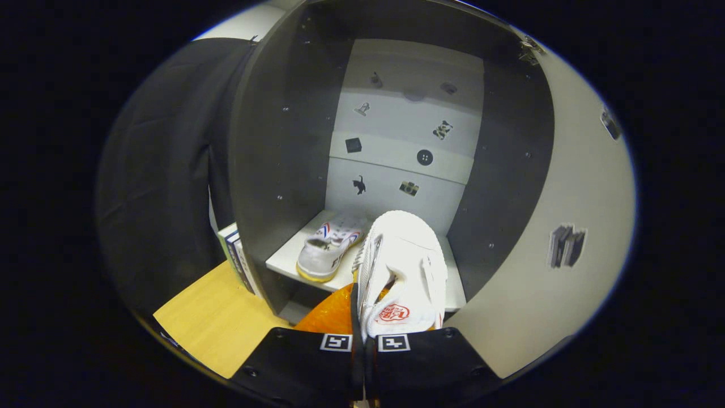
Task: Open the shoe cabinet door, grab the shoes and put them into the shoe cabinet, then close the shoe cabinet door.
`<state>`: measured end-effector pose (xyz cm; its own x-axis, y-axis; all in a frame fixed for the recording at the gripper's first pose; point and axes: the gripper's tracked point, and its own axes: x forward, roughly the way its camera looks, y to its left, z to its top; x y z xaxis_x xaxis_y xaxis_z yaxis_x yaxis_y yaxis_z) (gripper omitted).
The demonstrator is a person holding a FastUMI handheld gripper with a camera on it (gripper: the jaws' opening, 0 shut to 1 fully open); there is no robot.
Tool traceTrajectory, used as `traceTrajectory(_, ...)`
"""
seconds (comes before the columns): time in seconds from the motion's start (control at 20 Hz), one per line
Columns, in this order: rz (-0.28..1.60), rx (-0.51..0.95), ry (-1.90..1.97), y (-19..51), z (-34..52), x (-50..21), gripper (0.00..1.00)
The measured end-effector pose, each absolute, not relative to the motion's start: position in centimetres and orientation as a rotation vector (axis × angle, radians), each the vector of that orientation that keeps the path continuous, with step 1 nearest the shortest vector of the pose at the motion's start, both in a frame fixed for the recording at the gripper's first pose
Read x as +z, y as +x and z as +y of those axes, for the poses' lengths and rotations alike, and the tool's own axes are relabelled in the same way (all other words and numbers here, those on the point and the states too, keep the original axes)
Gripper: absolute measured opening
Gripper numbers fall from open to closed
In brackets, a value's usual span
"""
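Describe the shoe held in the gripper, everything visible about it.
The held shoe is a white sneaker, fabric or mesh by its look, with a red logo on the tongue or insole near the gripper. It points toe-first into the open cabinet, heel toward the gripper, whose fingers pinch the collar edge, nearly closed. Its toe hangs over the white shelf, right of the other shoe already lying there. Whether it touches the shelf is unclear.

No lettering reads clearly; the shoe [403, 272] bears a red logo.

Gripper-mounted fisheye, close before the open shoe cabinet [283, 170] — facing straight into its shelf [294, 260].
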<state>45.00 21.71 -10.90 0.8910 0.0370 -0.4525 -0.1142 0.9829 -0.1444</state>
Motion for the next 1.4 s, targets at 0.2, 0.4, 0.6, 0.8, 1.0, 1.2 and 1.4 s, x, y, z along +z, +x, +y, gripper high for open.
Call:
traceTrajectory(0.2,0.462,0.016,-0.161,51.0,19.9,-10.0,0.02)
traceTrajectory(0.4,0.481,-0.036,-0.145,56.3,18.0,-10.5,0.03)
traceTrajectory(0.6,0.535,-0.077,-0.207,60.4,17.1,-14.4,0.02)
traceTrajectory(0.8,0.600,-0.075,-0.148,63.0,17.8,-17.9,0.02)
traceTrajectory(1.0,0.644,-0.045,-0.123,64.3,18.2,-19.9,0.03)
traceTrajectory(1.2,0.645,-0.058,-0.106,64.5,17.7,-20.2,0.17)
traceTrajectory(1.4,0.633,-0.046,-0.006,63.1,18.7,-19.3,0.45)
